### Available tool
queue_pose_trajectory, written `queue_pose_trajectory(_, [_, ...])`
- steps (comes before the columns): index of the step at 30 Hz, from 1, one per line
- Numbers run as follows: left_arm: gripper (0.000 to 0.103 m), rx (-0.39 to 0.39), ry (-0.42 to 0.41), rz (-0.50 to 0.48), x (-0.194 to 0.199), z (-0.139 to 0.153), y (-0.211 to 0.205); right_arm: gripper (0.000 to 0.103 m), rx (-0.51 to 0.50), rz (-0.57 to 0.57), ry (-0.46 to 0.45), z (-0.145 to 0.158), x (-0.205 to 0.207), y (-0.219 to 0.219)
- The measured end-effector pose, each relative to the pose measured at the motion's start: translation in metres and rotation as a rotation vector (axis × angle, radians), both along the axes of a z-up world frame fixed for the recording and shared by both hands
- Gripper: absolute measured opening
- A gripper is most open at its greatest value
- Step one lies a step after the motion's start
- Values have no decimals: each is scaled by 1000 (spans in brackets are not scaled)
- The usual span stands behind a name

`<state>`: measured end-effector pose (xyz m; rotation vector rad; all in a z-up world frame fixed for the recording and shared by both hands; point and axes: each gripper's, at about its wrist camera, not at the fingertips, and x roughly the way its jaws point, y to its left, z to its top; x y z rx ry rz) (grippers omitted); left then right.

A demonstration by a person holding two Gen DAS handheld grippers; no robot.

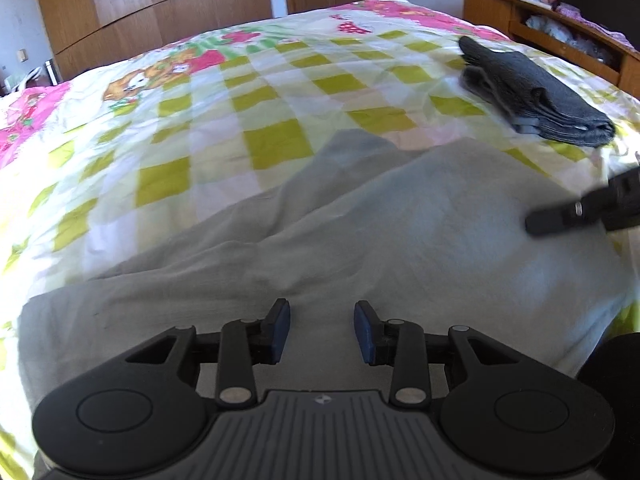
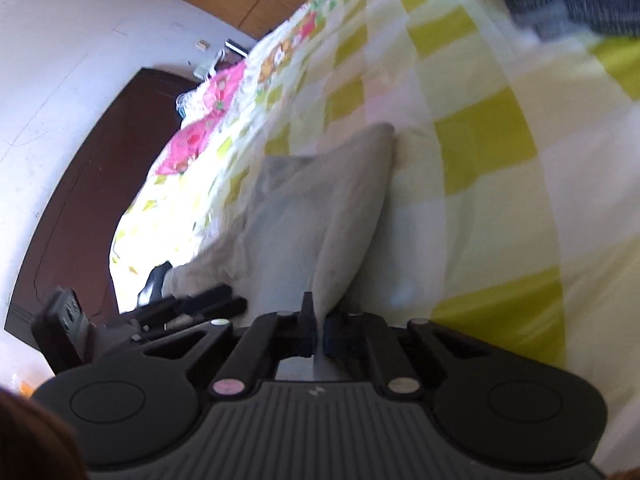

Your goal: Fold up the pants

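Grey pants (image 1: 360, 248), one pair (right gripper (image 2: 318, 334) jaws pinching an edge, left gripper (image 1: 322, 330) jaws apart, empty).

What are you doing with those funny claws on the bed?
Someone is folding light grey pants on the checked bedspread, holding a claw in each hand. The right claw is pinched shut on a fold of the pants. The left claw is open above the cloth, holding nothing. A dark grey garment, already folded, lies further back on the bed.
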<state>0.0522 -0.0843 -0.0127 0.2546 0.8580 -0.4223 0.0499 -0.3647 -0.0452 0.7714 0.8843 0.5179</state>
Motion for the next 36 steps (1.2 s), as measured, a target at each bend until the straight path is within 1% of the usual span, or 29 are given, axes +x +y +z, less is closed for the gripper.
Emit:
queue_pose_trajectory(2, [47, -26, 5, -48, -2, 0, -17, 3, 17, -63, -2, 7, -6, -20])
queue_pose_trajectory(4, [47, -42, 4, -88, -3, 1, -38, 3, -5, -114, 7, 14, -15, -37])
queue_pose_trajectory(6, [47, -50, -11, -108, -4, 3, -53, 4, -18, -154, 19, 22, -25, -49])
queue_pose_trajectory(8, [47, -71, -21, -106, -7, 11, -56, 4, -64, -172, 19, 32, -34, -50])
queue_pose_trajectory(10, [48, -77, -48, -92, -14, 19, -47, 4, -86, -167, -4, 43, -40, -45])
queue_pose_trajectory(13, [48, -22, -112, -72, -27, 26, -25, 4, -142, -163, -56, 62, -42, -24])
queue_pose_trajectory(15, [49, 24, -142, -40, -30, 24, -7, 4, -152, -153, -77, 73, -41, -10])
queue_pose_trajectory(17, [49, 29, -161, 2, -33, 22, 12, 4, -197, -144, -97, 86, -38, 8])
queue_pose_trajectory(19, [48, 22, -142, 31, -31, 19, 28, 4, -233, -133, -108, 99, -37, 21])
queue_pose_trajectory(20, [48, 20, -128, 26, -32, 18, 33, 4, -251, -126, -115, 106, -35, 29])
queue_pose_trajectory(22, [49, 50, -61, -27, -33, 8, 32, 4, -303, -112, -136, 120, -33, 46])
queue_pose_trajectory(23, [49, 68, -62, -42, -35, 4, 31, 4, -321, -106, -146, 126, -31, 54])
queue_pose_trajectory(24, [49, 75, -80, -51, -39, 1, 30, 4, -330, -100, -154, 131, -29, 61])
queue_pose_trajectory(26, [49, 61, -81, -54, -43, 2, 32, 4, -342, -83, -168, 140, -25, 78])
queue_pose_trajectory(29, [49, -11, -67, -33, -44, 10, 44, 4, -374, -43, -194, 150, -19, 106])
queue_pose_trajectory(30, [49, -21, -74, -23, -45, 13, 49, 4, -391, -27, -203, 152, -18, 116])
queue_pose_trajectory(34, [49, -22, -104, 13, -51, 23, 70, 4, -416, 31, -205, 151, -9, 150])
queue_pose_trajectory(36, [50, 8, -122, 35, -53, 25, 80, 4, -414, 47, -194, 147, -3, 163])
